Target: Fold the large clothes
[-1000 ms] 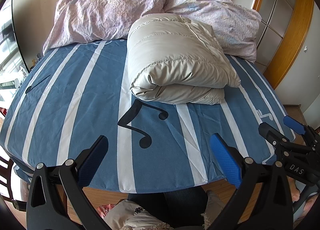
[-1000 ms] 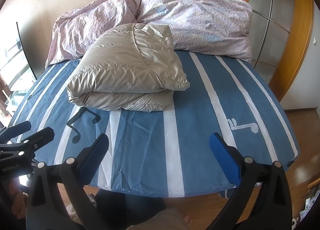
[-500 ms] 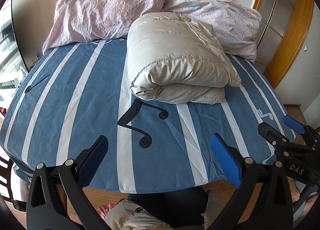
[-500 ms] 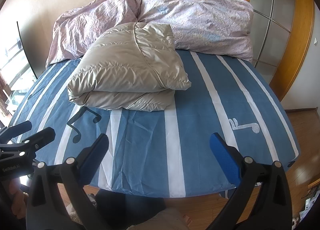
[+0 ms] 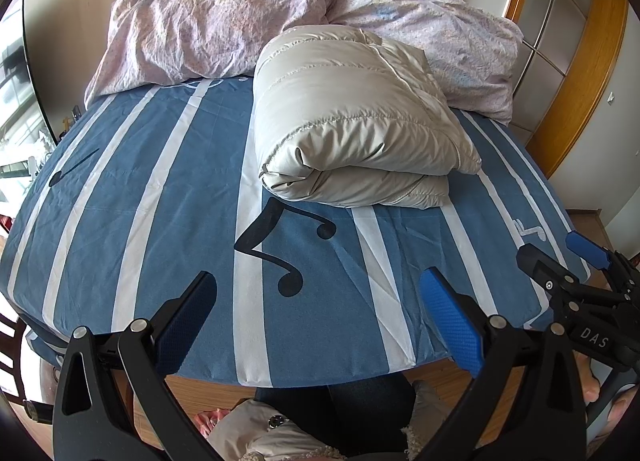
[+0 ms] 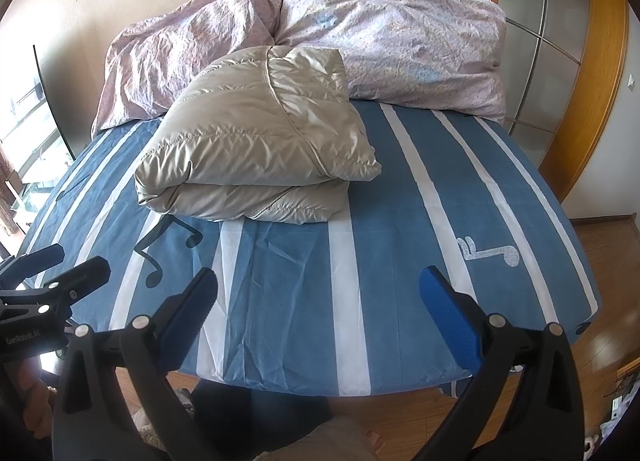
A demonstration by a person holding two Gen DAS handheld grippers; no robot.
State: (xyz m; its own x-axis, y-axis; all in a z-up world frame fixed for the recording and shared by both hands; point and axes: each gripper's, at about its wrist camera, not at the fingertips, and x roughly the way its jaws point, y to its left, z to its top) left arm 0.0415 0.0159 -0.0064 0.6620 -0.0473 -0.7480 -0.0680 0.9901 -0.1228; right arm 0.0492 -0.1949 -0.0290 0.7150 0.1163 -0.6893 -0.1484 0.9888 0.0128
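A beige puffy down jacket (image 5: 352,121) lies folded in a thick bundle on the blue bed sheet with white stripes (image 5: 132,197); it also shows in the right wrist view (image 6: 256,149). My left gripper (image 5: 318,313) is open and empty, held back over the near edge of the bed. My right gripper (image 6: 318,313) is open and empty too, beside the left one, near the same edge. The right gripper shows at the right edge of the left wrist view (image 5: 560,261), and the left gripper at the left edge of the right wrist view (image 6: 60,269). Neither touches the jacket.
A crumpled pink duvet (image 5: 224,17) is piled along the head of the bed, behind the jacket, also in the right wrist view (image 6: 400,29). A wooden door frame (image 6: 588,73) stands on the right. Wooden floor (image 6: 608,261) lies beside the bed. A window is on the left.
Both grippers stay open and almost still; the views have only drifted slightly. The jacket has not moved.
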